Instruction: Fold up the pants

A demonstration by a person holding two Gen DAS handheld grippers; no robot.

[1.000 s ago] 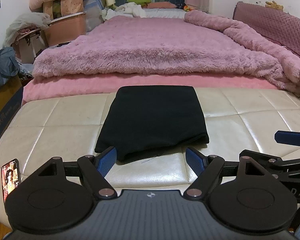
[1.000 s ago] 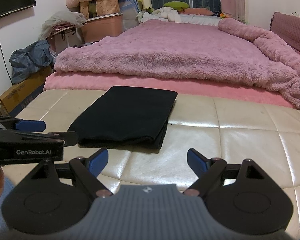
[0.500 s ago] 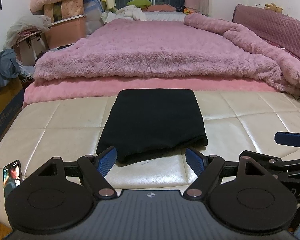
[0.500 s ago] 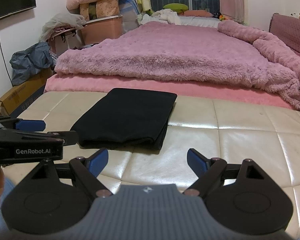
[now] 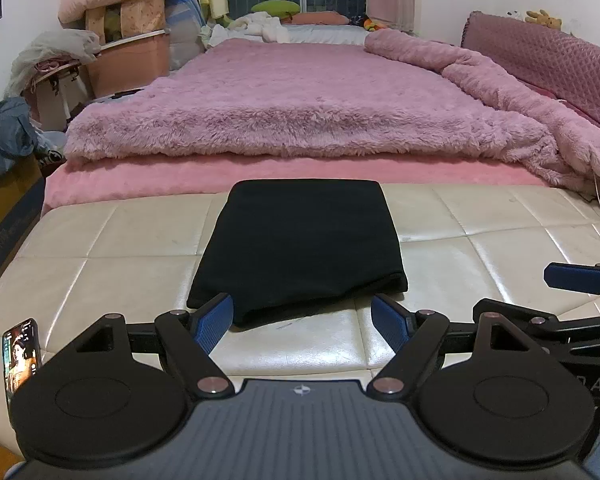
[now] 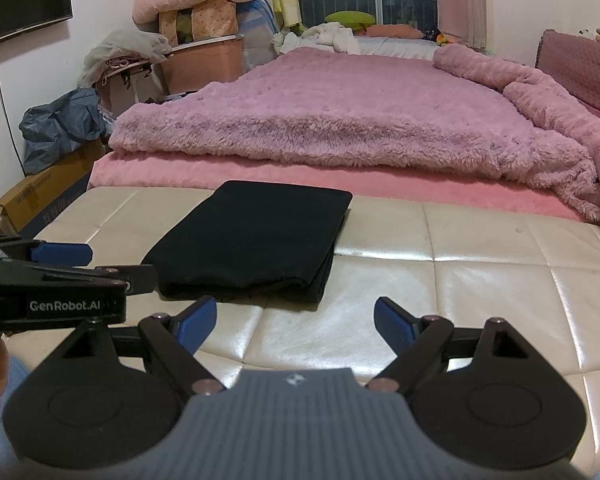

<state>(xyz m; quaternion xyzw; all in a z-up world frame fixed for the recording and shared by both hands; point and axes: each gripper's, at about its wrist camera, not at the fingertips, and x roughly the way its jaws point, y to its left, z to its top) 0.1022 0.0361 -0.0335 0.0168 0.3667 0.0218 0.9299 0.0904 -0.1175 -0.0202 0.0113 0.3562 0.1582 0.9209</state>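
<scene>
Pants (image 5: 300, 248): black, folded into a compact rectangle, flat on cream leather bench (image 5: 480, 240); long axis runs near to far, far edge by the pink bed (image 5: 300, 120). Bare bench surface lies left, right and near. Left gripper (image 5: 303, 322): jaws spread, holding nothing, just short of near edge. Right gripper (image 6: 295, 322): spread, holding nothing, to the right of the pants.

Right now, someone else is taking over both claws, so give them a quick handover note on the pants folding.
Left claw: open, empty, held just short of the near edge of the pants.
Right claw: open, empty, over bare bench to the right of the pants.
Black pants: lying in a compact folded rectangle on the cream bench at the foot of the bed.
Done: the folding looks complete.
Left: probably only a check or tidy of the slightly uneven near edge.
</scene>
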